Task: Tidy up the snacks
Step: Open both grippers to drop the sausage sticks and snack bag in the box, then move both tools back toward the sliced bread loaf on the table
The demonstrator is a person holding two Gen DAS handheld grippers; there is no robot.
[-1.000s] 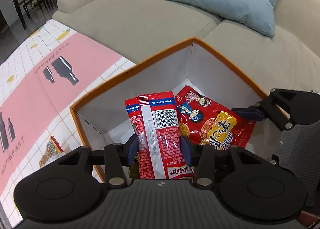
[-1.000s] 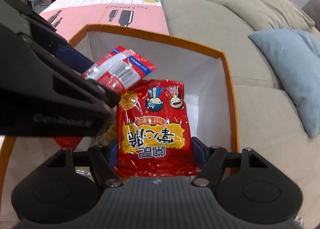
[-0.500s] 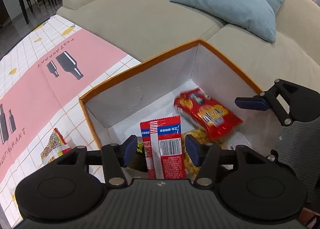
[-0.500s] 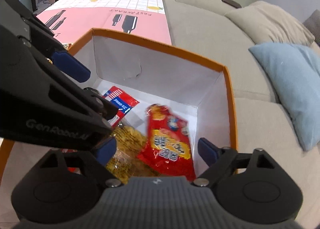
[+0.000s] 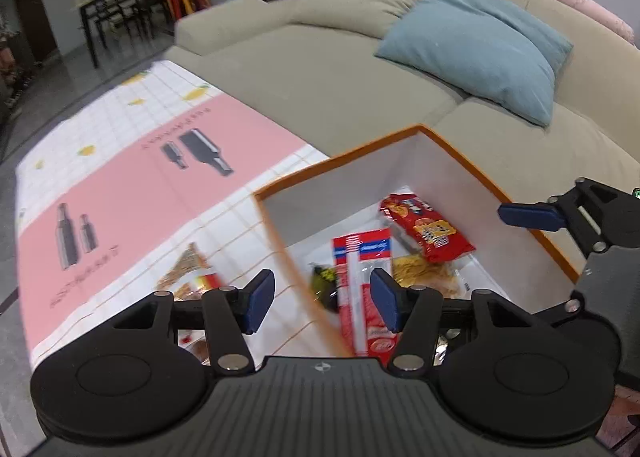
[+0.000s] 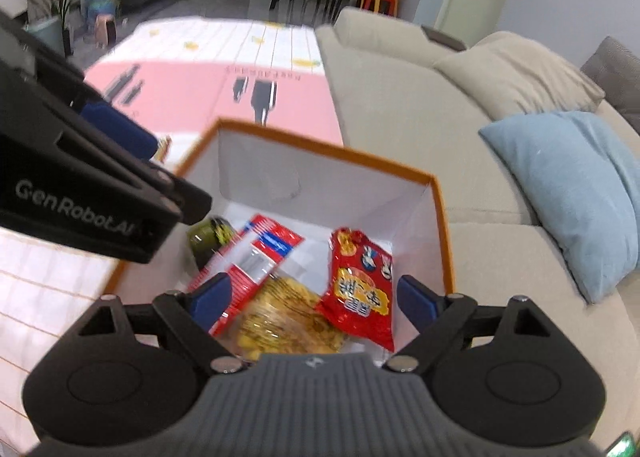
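An orange-rimmed white box (image 5: pixel 460 149) (image 6: pixel 440 193) stands on the table against the sofa. Inside lie a red and blue striped packet (image 5: pixel 360 253) (image 6: pixel 256 253), a red cartoon snack bag (image 5: pixel 428 229) (image 6: pixel 360 285), a yellow snack bag (image 5: pixel 424 271) (image 6: pixel 284 321) and a dark green packet (image 5: pixel 322 277) (image 6: pixel 210 235). My left gripper (image 5: pixel 320 299) is open and empty above the box's left wall. My right gripper (image 6: pixel 310 297) is open and empty above the box. More snack packets (image 5: pixel 188 273) lie on the table left of the box.
The table carries a pink and white checked cloth (image 5: pixel 120 185) (image 6: pixel 200 81). A beige sofa (image 5: pixel 320 69) with a blue cushion (image 5: pixel 476 45) (image 6: pixel 572 185) runs behind the box. A dark dining table and chairs (image 5: pixel 116 13) stand far back.
Both grippers let go of their packets, which dropped into the box. Both grippers rose and pulled back; the left one swung left over the box wall.
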